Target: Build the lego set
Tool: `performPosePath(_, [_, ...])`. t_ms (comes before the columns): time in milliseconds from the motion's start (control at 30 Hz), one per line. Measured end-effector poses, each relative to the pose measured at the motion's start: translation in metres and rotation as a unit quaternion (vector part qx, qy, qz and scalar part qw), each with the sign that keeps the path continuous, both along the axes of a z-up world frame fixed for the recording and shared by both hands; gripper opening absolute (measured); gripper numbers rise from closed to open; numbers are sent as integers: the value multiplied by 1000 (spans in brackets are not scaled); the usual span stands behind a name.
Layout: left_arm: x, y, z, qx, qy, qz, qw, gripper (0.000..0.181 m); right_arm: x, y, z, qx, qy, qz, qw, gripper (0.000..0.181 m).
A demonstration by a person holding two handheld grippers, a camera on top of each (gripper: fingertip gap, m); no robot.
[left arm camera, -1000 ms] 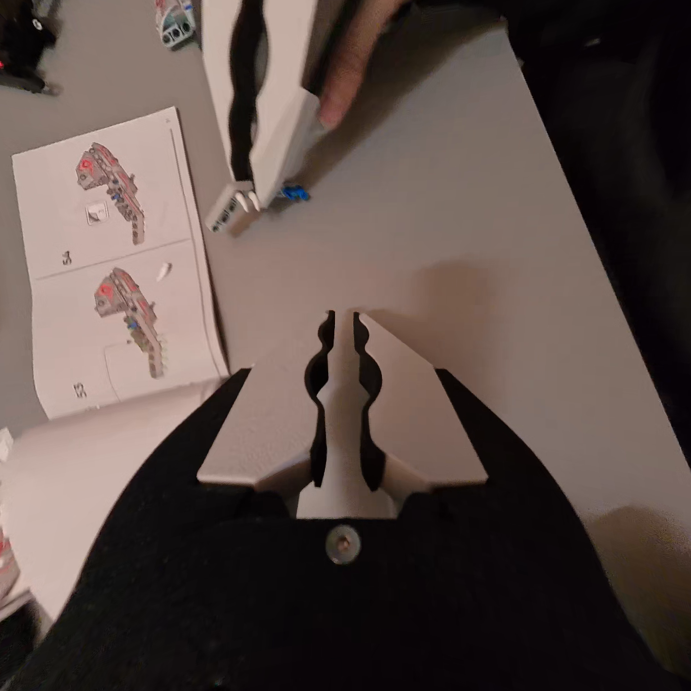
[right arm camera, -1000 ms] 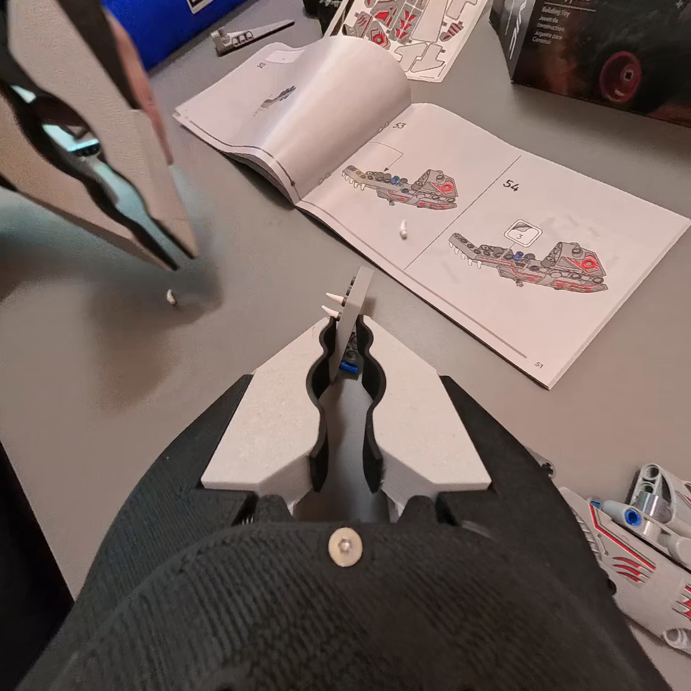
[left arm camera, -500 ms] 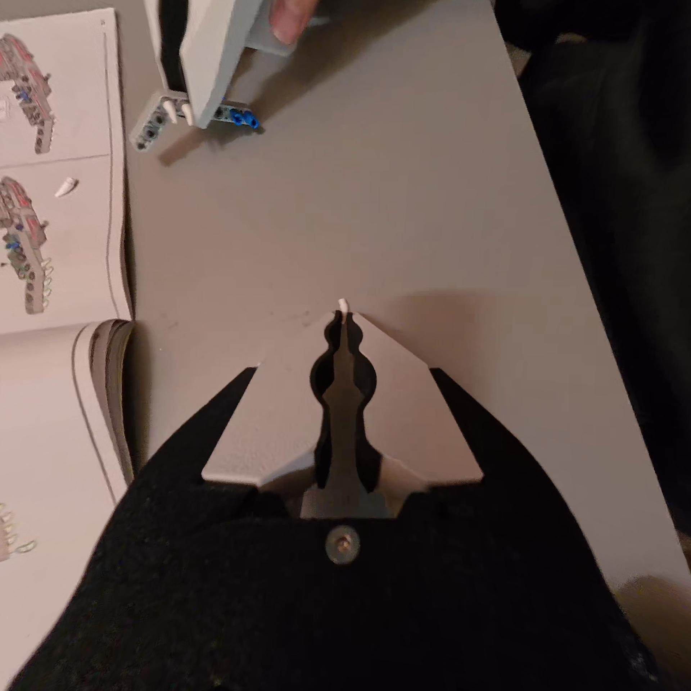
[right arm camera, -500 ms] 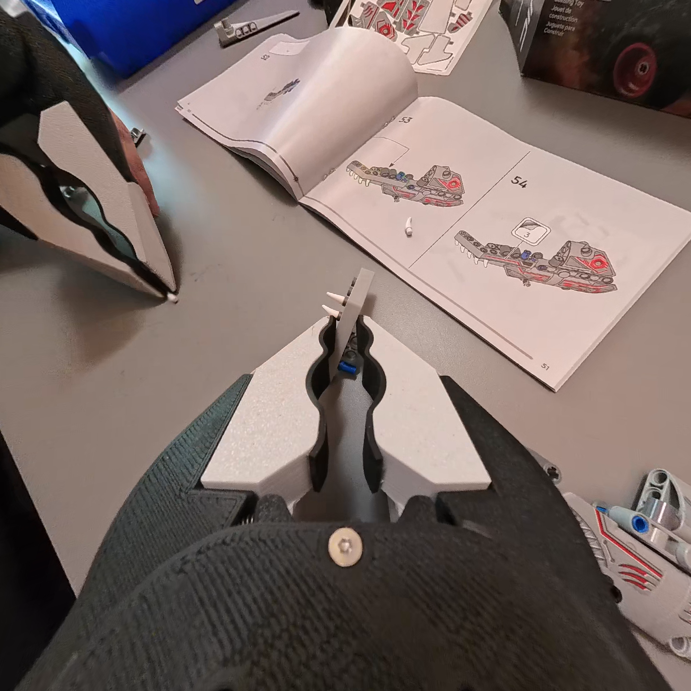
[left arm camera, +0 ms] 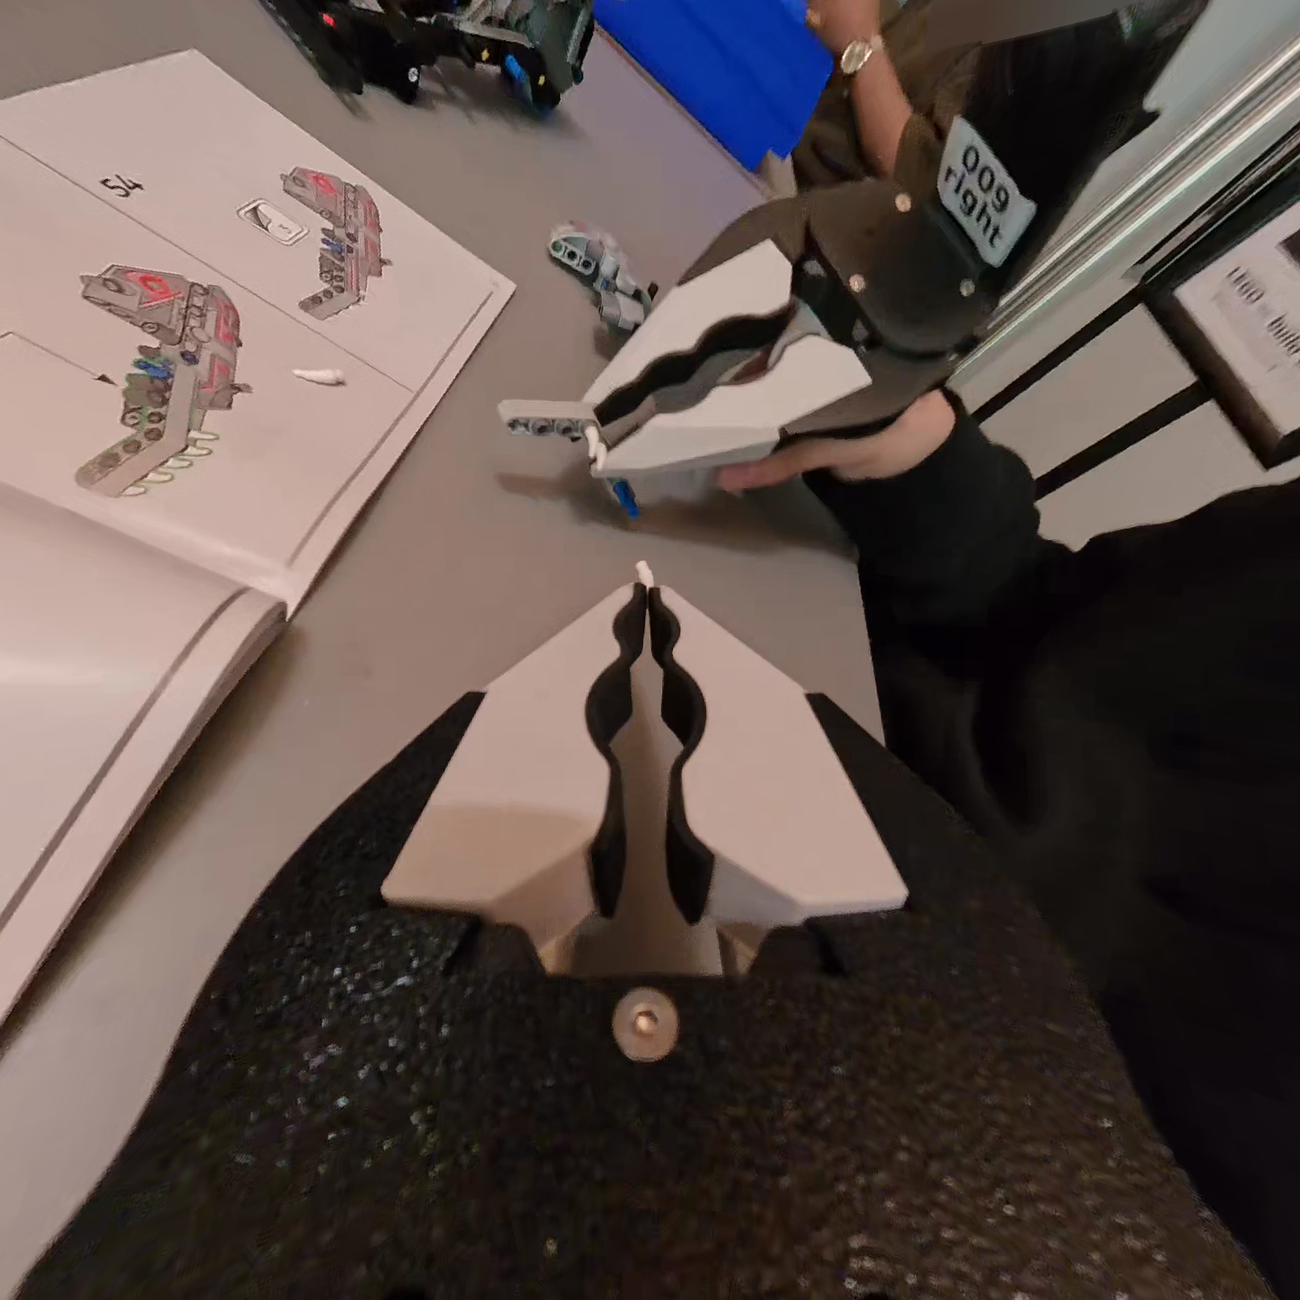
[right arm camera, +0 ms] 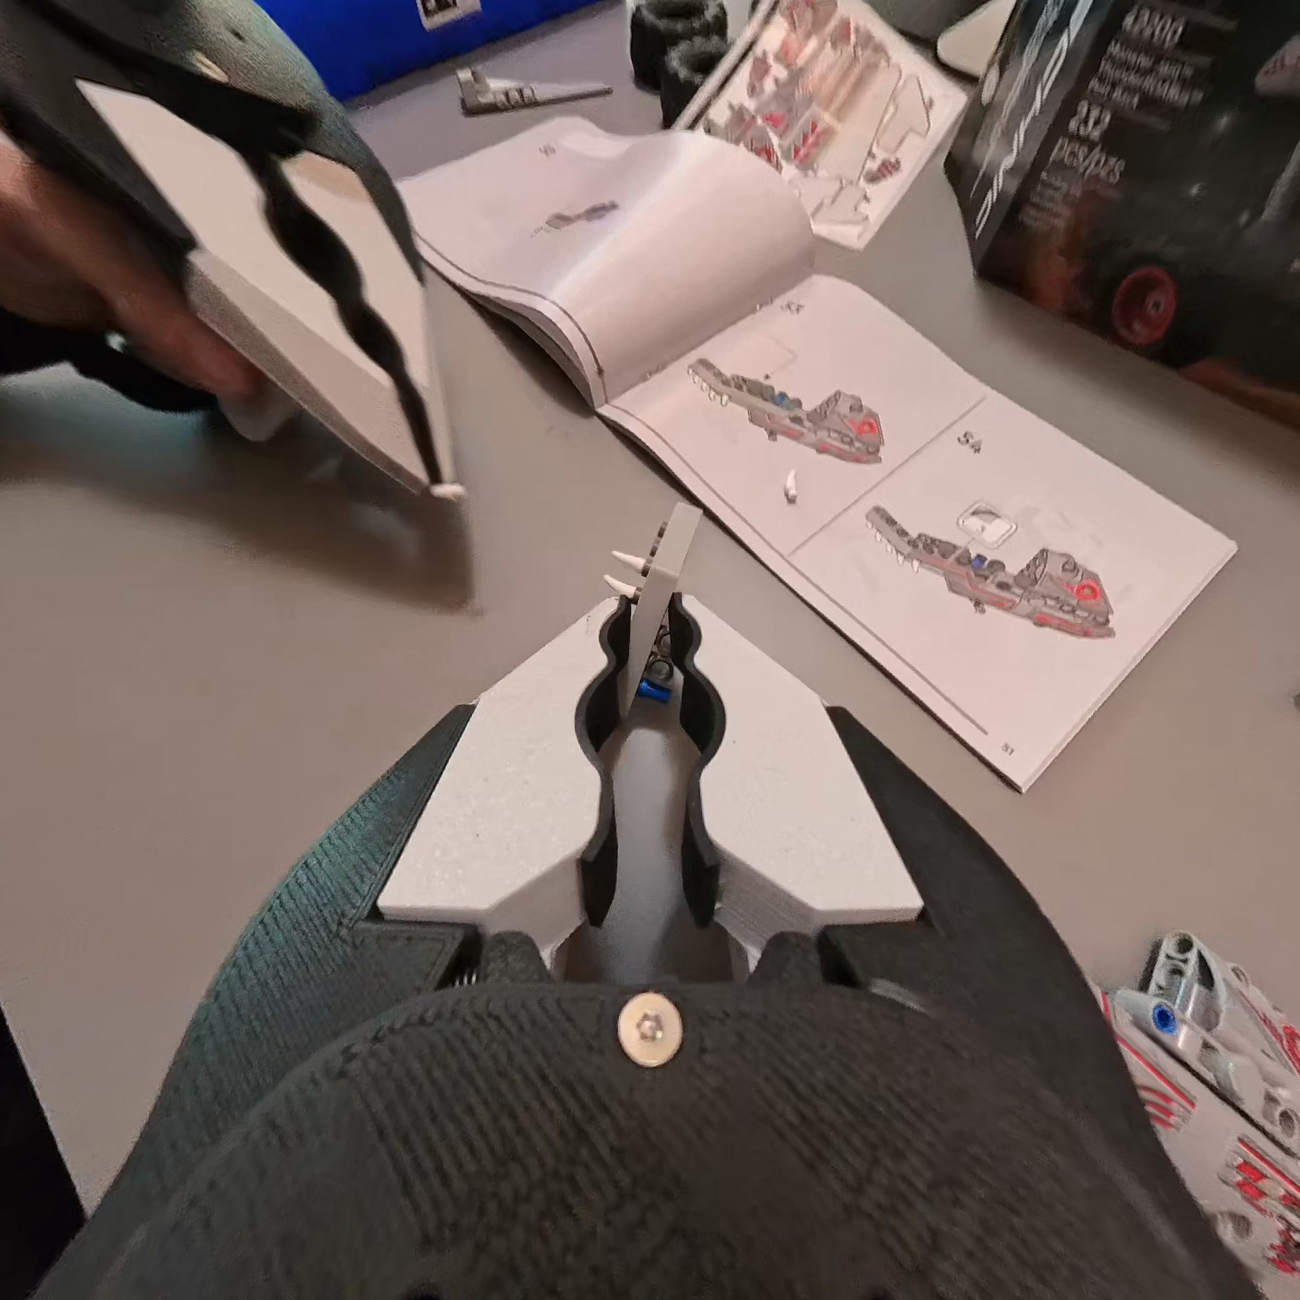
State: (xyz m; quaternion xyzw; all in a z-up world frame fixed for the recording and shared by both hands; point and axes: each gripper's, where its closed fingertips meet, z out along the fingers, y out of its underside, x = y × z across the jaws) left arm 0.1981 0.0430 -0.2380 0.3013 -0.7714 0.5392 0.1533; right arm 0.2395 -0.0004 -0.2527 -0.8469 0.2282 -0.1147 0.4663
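Observation:
My left gripper [left arm camera: 646, 589] is shut on a small white tooth piece [left arm camera: 643, 570] at its tips and holds it above the grey table. It also shows in the right wrist view [right arm camera: 440, 485] at the upper left. My right gripper [right arm camera: 646, 605] is shut on a grey beam [right arm camera: 665, 563] with two white teeth and a blue pin. In the left wrist view the right gripper [left arm camera: 598, 440] holds the beam [left arm camera: 545, 421] just ahead of my left tips. A second loose white tooth [right arm camera: 791, 487] lies on the open instruction booklet [right arm camera: 914, 563].
A grey and red sub-assembly [right arm camera: 1210, 1041] lies at the lower right. The set's box [right arm camera: 1139, 176], a sticker sheet [right arm camera: 830, 105], black tyres [right arm camera: 675, 42], a grey wedge part [right arm camera: 520, 91] and a blue bag [right arm camera: 422, 35] stand at the back. The table's edge [left arm camera: 869, 633] is to the right. The grippers' ends are close to 7 centimetres from one another.
My left gripper closed on the white tooth on the table, lifted it and swung toward the right gripper. The right gripper kept hold of the beam and barely moved.

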Motion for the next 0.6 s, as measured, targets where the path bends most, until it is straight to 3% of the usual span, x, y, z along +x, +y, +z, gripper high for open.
performPosePath(233, [13, -19, 4, -21, 18, -8, 1000, 0, -7, 10, 19, 62, -14, 28, 998, 10])
performPosePath(600, [9, -7, 16, -108, 73, -18, 991, 0, -23, 27, 36, 51, -170, 85, 980, 9])
